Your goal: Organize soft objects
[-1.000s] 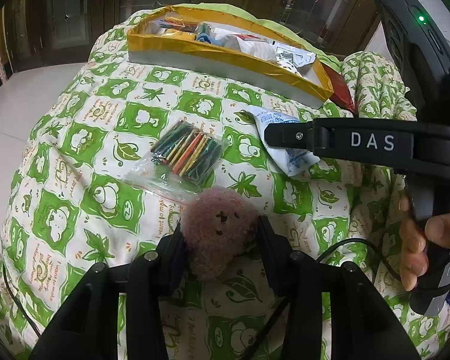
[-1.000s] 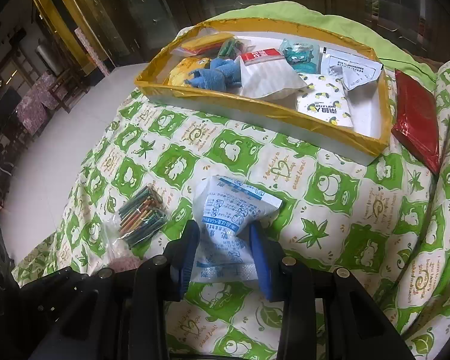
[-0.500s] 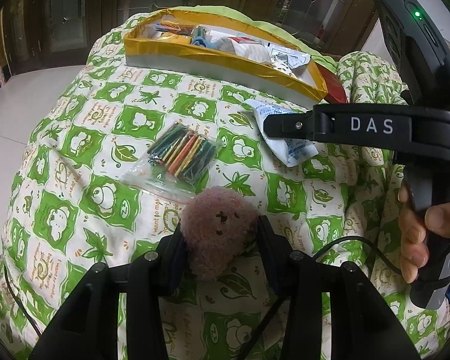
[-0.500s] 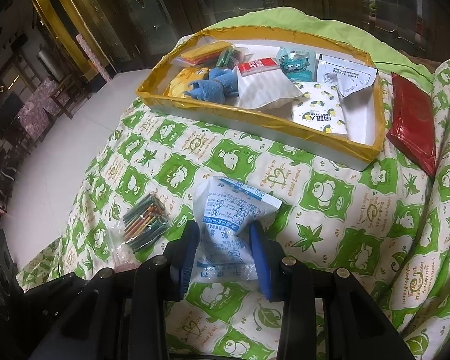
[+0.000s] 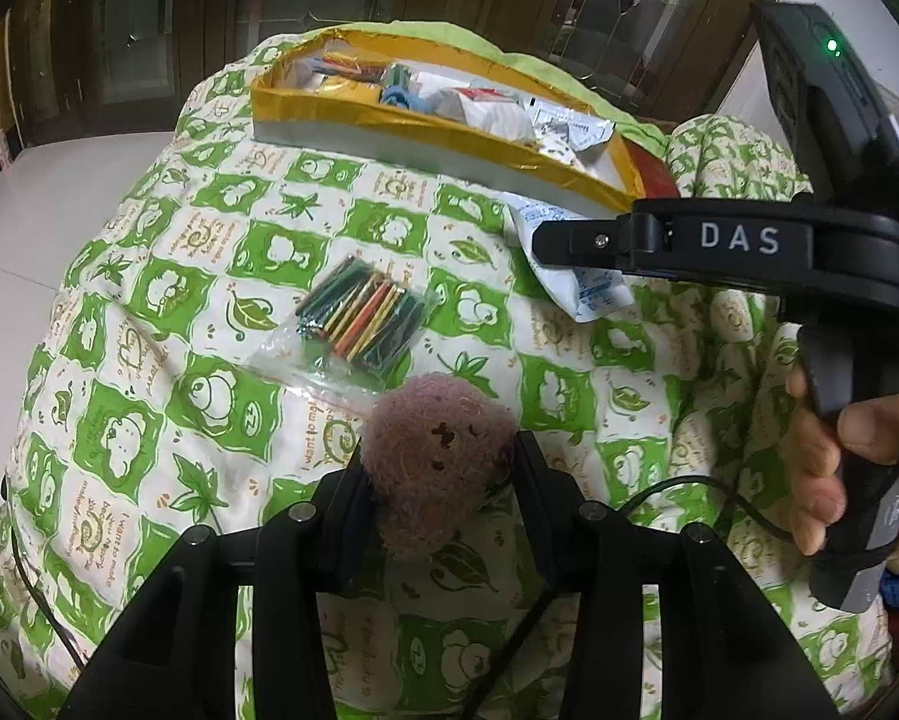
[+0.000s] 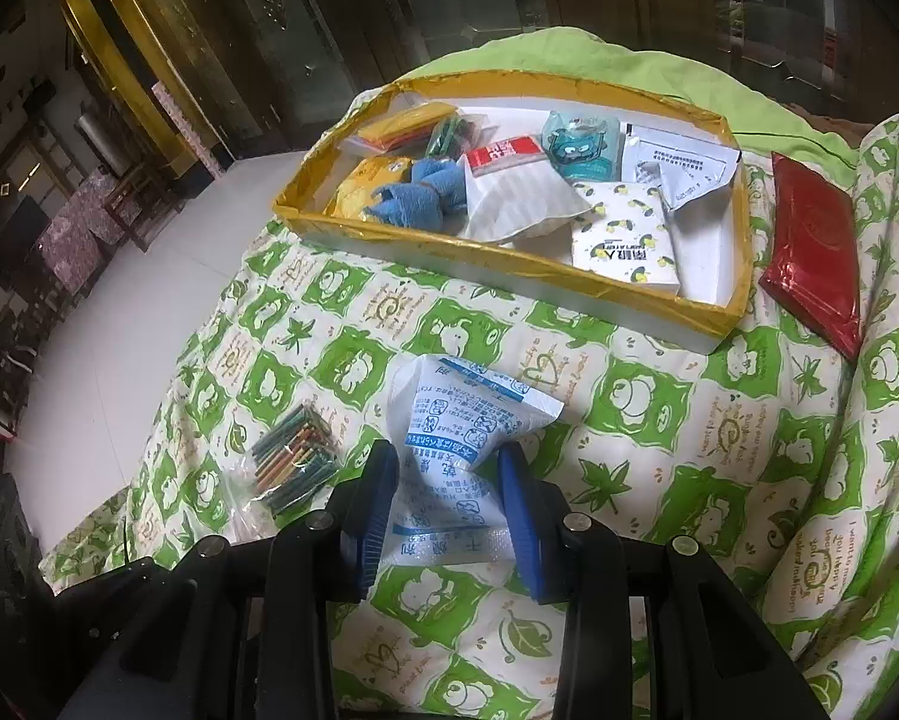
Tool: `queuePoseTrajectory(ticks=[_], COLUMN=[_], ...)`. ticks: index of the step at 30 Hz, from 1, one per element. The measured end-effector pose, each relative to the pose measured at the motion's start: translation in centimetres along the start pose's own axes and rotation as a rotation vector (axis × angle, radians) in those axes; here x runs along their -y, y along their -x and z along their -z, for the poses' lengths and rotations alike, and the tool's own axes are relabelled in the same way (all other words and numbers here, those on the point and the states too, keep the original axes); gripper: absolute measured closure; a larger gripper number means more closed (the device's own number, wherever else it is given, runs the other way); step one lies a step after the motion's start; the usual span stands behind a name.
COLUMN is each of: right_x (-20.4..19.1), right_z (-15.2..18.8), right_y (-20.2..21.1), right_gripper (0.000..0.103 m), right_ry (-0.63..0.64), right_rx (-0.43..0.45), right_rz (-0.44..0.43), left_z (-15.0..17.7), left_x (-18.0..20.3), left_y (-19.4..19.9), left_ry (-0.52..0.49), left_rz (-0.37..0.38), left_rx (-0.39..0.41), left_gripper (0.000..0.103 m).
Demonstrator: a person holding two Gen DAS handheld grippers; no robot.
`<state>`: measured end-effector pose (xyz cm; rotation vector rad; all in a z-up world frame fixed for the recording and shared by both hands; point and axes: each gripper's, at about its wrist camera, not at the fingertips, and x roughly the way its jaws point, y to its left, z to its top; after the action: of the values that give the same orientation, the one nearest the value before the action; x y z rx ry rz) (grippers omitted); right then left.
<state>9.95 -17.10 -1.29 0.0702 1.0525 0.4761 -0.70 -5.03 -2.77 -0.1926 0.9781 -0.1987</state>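
A fuzzy pink plush bear [image 5: 437,462] sits squeezed between the pads of my left gripper [image 5: 440,480], held above the green frog-print quilt. My right gripper [image 6: 449,498] is shut on a white packet with blue print [image 6: 461,438], whose top half sticks out past the blue pads; the same packet [image 5: 575,282] shows in the left wrist view behind the right gripper's black body. At the far end of the quilt lies the yellow-rimmed tray [image 6: 497,252], holding a blue plush toy [image 6: 419,198], tissue packs and sachets.
A clear bag of coloured sticks [image 5: 365,312] lies on the quilt between the grippers and the tray [image 5: 425,120]. A red pouch [image 6: 815,252] lies right of the tray. A person's hand [image 5: 827,456] grips the right tool. The quilt drops to a white floor on the left.
Both views have pulled back slightly, so the tray looks a little farther away. The bear and the packet stay clamped in the same places between the pads.
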Motion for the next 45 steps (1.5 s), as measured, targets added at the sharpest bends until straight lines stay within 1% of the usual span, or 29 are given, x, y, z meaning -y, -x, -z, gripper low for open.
queuePoseTrajectory(ticks=[9,16,22,31,32,33,38,41,42,43,44,45], right_x=[1.1,2.7,3.6,4.2,4.2,4.2,4.3,4.7,5.0,5.4,5.6,5.8], right_z=[-0.6,-1.1,-1.6,-1.9,-2.0,-2.1,-2.5,-2.5,-2.4,-2.3,-2.4,-2.2], right_y=[1.2,2.5,3.5,3.9,4.0,4.1,4.3,3.8,3.6,3.3,3.0,2.5], right_gripper=[0.065,0.064,0.065,0.065,0.077,0.085,0.085,0.084,0.083,0.079,0.062,0.049], right_ry=[-0.029,-0.086,-0.109,-0.12,-0.118,-0.114,-0.102,-0.105,-0.118,-0.134,-0.141,-0.15], right_rx=[0.032,0.072,0.102,0.118,0.123,0.126,0.131,0.097,0.093,0.081,0.06,0.037], right_rz=[-0.012,-0.024,-0.022,-0.018,-0.017,-0.015,-0.011,-0.017,-0.012,0.002,0.008,0.004], left_z=[-0.9,-2.5,-4.3,-6.2,-6.3,-6.5,-7.1,-7.1,-7.1,-7.0,-6.9,-6.8], left_x=[0.4,0.6,1.4,1.9,1.9,1.8,1.6,1.3,1.3,1.2,1.2,1.1], left_y=[1.0,1.5,1.9,1.7,1.6,1.5,1.1,0.9,0.8,0.6,0.5,0.3], left_ry=[0.0,0.005,-0.027,-0.063,-0.062,-0.062,-0.053,-0.041,-0.04,-0.037,-0.033,-0.028], left_rz=[-0.001,-0.002,-0.022,-0.044,-0.044,-0.044,-0.046,-0.042,-0.042,-0.041,-0.039,-0.037], left_rx=[0.018,0.019,0.024,0.021,0.02,0.018,0.013,0.007,0.006,0.002,-0.001,-0.007], left_gripper=[0.06,0.06,0.06,0.06,0.06,0.06,0.06,0.06,0.06,0.06,0.06,0.06])
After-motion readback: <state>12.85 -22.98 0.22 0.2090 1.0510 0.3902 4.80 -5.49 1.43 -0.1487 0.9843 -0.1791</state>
